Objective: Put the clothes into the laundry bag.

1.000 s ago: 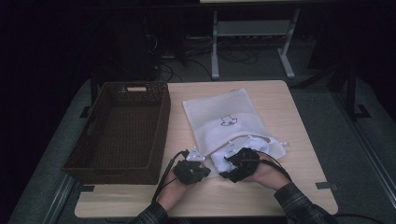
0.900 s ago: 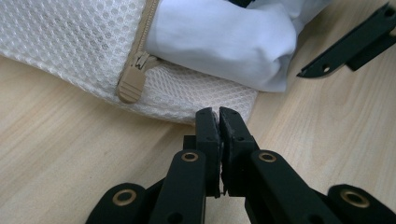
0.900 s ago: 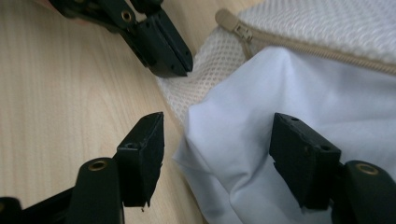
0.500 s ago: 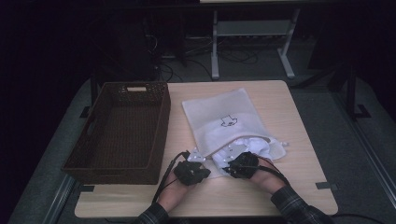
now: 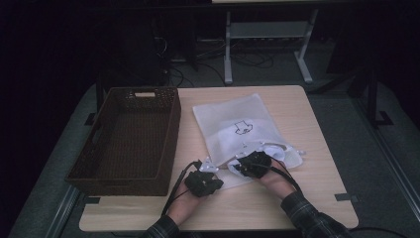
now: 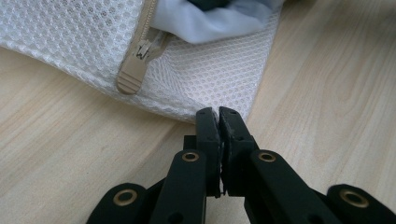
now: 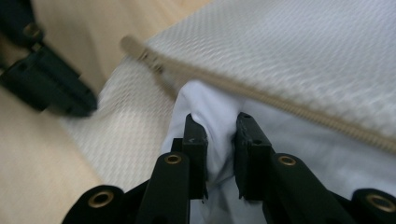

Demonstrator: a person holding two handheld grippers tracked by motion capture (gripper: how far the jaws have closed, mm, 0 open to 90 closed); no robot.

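Observation:
A white mesh laundry bag (image 5: 233, 124) lies flat on the wooden table (image 5: 307, 198), its zipped mouth toward the person. White cloth (image 5: 280, 151) bulges out of the mouth. My left gripper (image 5: 207, 168) is shut, its tips (image 6: 218, 116) pinching the bag's near corner (image 6: 205, 79), just beside the beige zipper pull (image 6: 133, 77). My right gripper (image 5: 242, 161) has just been closing, and its jaws (image 7: 219, 130) now squeeze a fold of the white cloth (image 7: 219, 112) below the zipper line (image 7: 280, 100). The left gripper (image 7: 46, 88) shows dark at the upper left of the right gripper view.
A dark brown wicker basket (image 5: 171, 134) stands to the left of the bag, long side running away from the person. Bare tabletop lies to the right of the bag and along the near edge. Beyond the table are a dim floor and a metal frame (image 5: 267, 34).
The right gripper has shifted slightly at the bag's mouth. The left hand has kept still at the bag's corner.

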